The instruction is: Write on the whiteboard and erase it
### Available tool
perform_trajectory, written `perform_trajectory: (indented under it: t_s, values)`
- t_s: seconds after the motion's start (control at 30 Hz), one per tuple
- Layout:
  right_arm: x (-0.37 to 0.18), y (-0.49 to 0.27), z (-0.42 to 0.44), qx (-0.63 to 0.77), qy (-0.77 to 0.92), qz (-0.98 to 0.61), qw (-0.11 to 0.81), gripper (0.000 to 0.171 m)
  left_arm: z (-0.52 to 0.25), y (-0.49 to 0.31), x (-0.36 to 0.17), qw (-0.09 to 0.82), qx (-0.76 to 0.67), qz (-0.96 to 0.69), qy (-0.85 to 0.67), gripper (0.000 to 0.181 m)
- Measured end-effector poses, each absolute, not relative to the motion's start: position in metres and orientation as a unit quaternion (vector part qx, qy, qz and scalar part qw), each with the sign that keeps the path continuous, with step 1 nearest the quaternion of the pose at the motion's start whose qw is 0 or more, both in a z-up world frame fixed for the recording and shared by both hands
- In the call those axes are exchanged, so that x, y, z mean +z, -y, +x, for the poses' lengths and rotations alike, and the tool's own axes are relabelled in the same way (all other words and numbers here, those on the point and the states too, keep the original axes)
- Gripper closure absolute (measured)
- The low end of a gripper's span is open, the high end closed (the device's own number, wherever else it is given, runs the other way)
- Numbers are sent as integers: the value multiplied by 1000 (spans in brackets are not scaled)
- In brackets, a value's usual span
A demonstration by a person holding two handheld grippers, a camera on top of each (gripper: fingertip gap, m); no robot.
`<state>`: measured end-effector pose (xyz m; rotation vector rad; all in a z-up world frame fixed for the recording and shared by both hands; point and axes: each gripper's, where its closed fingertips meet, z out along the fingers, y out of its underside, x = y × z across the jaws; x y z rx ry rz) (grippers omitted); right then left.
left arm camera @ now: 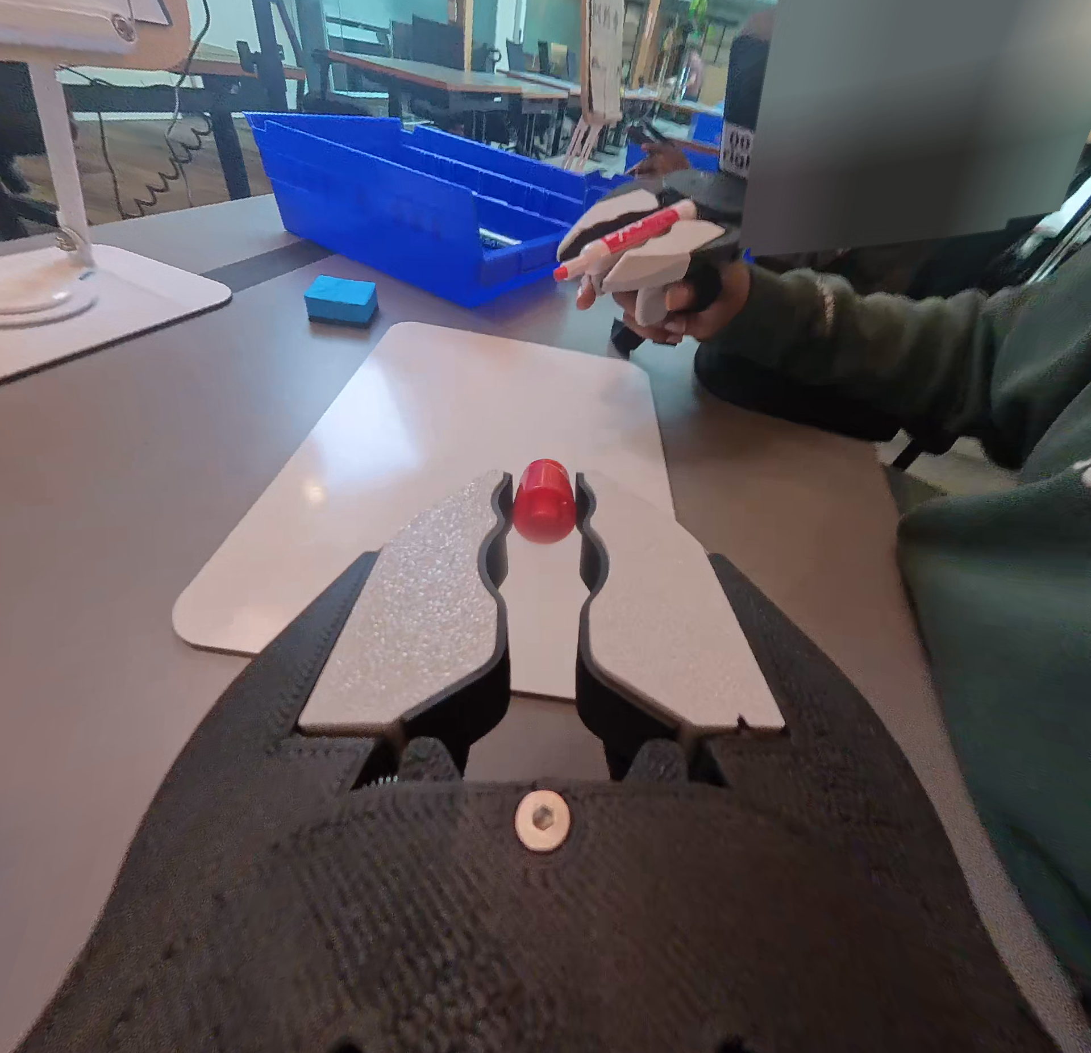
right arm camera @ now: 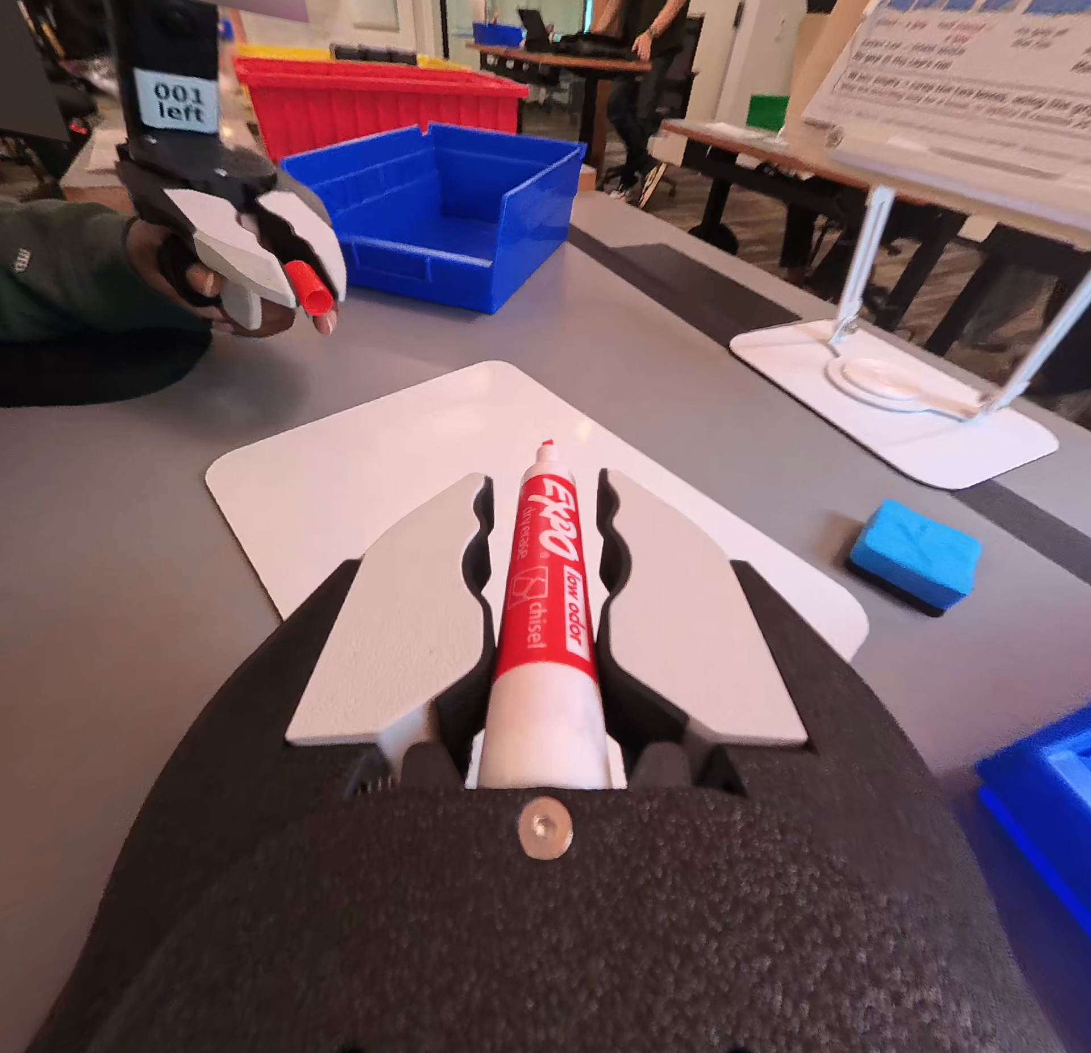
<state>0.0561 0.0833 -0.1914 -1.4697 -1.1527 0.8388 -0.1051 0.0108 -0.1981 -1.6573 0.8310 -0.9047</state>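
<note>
**Holding marker and cap apart above the whiteboard**

Gripping the red cap (left arm camera: 544, 500) between its fingertips, the left gripper (left arm camera: 543, 493) hangs over the near end of the whiteboard (left arm camera: 448, 410), its jaws narrowed onto the cap's sides. The whiteboard lies flat on the grey table (left arm camera: 147, 493) and shows no marks in either view.

The right gripper (right arm camera: 544, 493) is clamped on the marker (right arm camera: 546, 582), whose red-and-white barrel runs lengthwise between the jaws; the bare red chisel tip (right arm camera: 546, 447) juts past the fingertips and points out over the whiteboard, raised above it rather than touching. In the left wrist view that same gripper appears beyond the whiteboard's far right corner, held in a hand (left arm camera: 679, 310) with a dark green sleeve (left arm camera: 885, 345).

The blue eraser (left arm camera: 341, 298) sits on the table just off the whiteboard's far left corner, apart from it. Behind the whiteboard stands an open blue bin (left arm camera: 413, 222). Left of the whiteboard, past the eraser, a white stand (left arm camera: 65, 210) rests on its flat base.
</note>
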Motion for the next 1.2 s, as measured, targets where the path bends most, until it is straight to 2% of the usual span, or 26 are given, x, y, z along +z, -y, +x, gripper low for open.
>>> perform_trajectory:
  t_s: [0.1,0.33,0.6,0.8,1.2]
  values:
    - [-203,-86,42,344,505,-634,474,137,-105,-7,-209,508,-357,-693,-367,161]
    - [-217,-86,-10,311,573,-636,413,137,-95,5,-215,466,-421,-686,-368,161]
    - [-227,-73,-62,298,640,-618,346,137,-115,2,-214,484,-413,-680,-365,161]
    - [-234,-68,-88,284,676,-604,311,137,-141,-6,-203,496,-442,-681,-308,161]
    - [-248,-85,-110,216,700,-649,207,138,-150,-1,-212,511,-383,-683,-354,161]
